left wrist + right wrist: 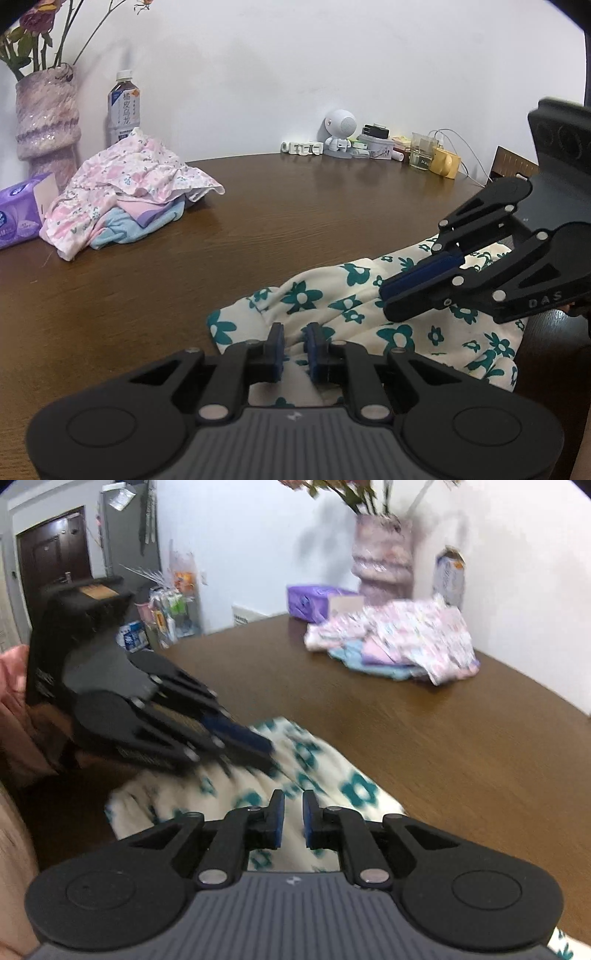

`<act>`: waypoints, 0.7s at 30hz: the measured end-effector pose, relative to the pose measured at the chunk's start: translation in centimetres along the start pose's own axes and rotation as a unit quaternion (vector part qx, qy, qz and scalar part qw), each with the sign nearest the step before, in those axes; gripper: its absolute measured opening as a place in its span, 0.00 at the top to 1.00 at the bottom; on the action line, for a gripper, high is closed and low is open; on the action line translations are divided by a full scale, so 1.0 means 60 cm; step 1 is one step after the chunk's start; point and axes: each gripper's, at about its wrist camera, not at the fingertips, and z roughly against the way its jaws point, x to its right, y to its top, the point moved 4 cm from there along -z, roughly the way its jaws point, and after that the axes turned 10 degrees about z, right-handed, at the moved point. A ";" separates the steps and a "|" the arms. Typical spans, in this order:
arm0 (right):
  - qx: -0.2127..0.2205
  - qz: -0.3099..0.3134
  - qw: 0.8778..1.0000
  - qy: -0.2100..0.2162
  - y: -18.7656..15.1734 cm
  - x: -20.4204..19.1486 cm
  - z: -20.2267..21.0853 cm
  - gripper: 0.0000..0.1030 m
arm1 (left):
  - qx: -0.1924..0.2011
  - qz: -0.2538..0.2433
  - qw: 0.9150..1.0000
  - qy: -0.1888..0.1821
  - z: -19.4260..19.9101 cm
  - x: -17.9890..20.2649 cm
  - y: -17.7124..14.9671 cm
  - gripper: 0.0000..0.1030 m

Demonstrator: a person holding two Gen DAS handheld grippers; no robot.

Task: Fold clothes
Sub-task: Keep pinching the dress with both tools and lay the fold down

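White wall is backing a brown wooden desk [258, 206], and you are working at its near edge with both tools over one garment.

Your left gripper [295, 345] is pointing down at the cream garment with teal flowers [332, 299], which is lying bunched on the desk directly under and ahead of your jaws. The jaws are standing nearly closed, with only a narrow gap between the blue pads; cream cloth is showing in that gap, but whether the pads are pinching it cannot be told from this view.

Your right gripper [293, 821] is hovering over the same garment [354, 786], just to the right of your left jaws and angled toward them. Its jaws are also nearly closed. The right wrist view is blurred, so a pinch on the cloth cannot be confirmed there either. Seen from the left wrist, the right tool's tips [402, 295] are lying against the cloth.

Well ahead of your left jaws and off to their left, a heap of pink, lilac and blue clothes [129, 188] is sitting unfolded. Behind that heap, a mottled pink vase [46, 118], a drink bottle [123, 107] and a purple tissue pack [22, 210] are standing against the wall.
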 end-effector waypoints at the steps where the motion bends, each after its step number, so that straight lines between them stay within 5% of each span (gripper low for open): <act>1: -0.003 0.005 1.000 0.000 0.005 -0.004 -0.004 0.91 | 0.001 -0.004 1.000 0.001 0.001 0.002 0.000 0.89; 7: -0.045 0.001 0.999 -0.001 -0.010 0.003 -0.032 0.91 | 0.021 -0.057 0.998 0.002 0.042 0.032 0.022 0.88; 11: -0.060 0.017 0.998 -0.006 -0.005 -0.002 -0.034 0.91 | -0.036 -0.113 0.993 0.000 0.026 0.054 0.007 0.88; 17: -0.097 0.012 0.995 -0.031 -0.022 0.015 -0.008 0.90 | -0.044 -0.099 0.994 -0.009 0.015 0.043 -0.003 0.87; 21: -0.067 0.009 0.998 -0.006 0.003 -0.003 0.008 0.86 | -0.043 -0.096 0.994 -0.008 0.016 0.043 -0.003 0.87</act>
